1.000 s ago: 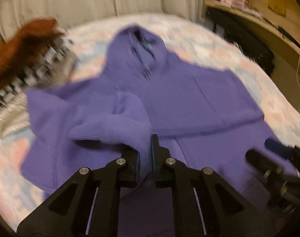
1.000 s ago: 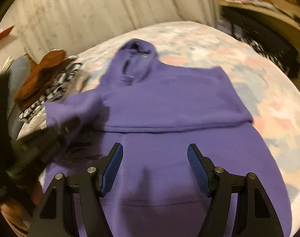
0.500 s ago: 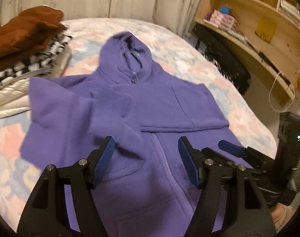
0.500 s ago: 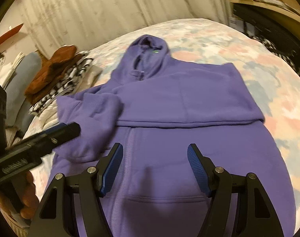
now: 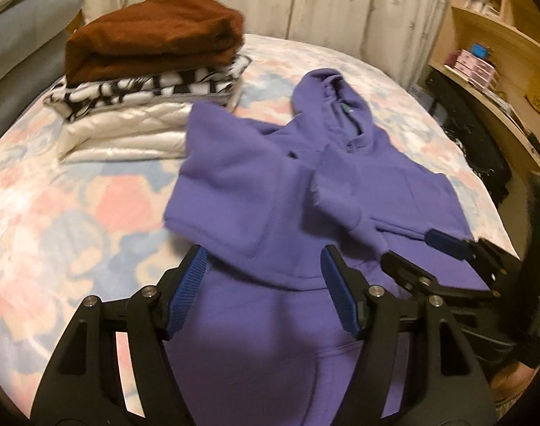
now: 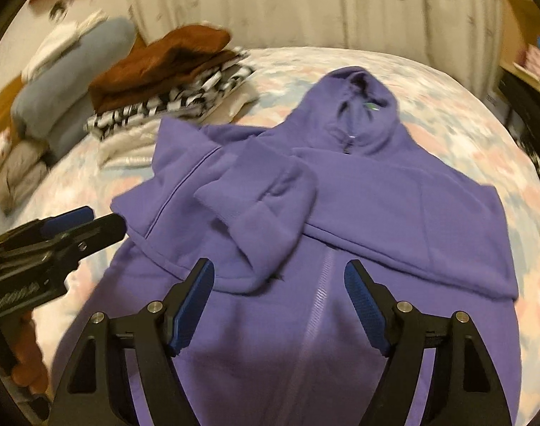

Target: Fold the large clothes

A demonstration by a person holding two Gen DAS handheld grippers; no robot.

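Hoodie: a purple zip hoodie [image 6: 358,213] lies front-up on the bed [image 5: 74,191], hood pointing away, both sleeves folded in across the chest.
Sleeves: one sleeve [image 6: 266,209] rests over the zip line; the other [image 6: 412,220] lies flat beside it.
Left claw: the left claw [image 5: 262,291] hangs over the lower hem side, jaws wide apart, holding nothing.
Right claw: the right claw [image 6: 278,309] hangs above the zip, jaws wide apart, holding nothing.
Stack: folded clothes [image 5: 152,71] sit just beside the hoodie's shoulder.
Shelf: wooden shelves [image 5: 500,46] stand past the bed's far side.
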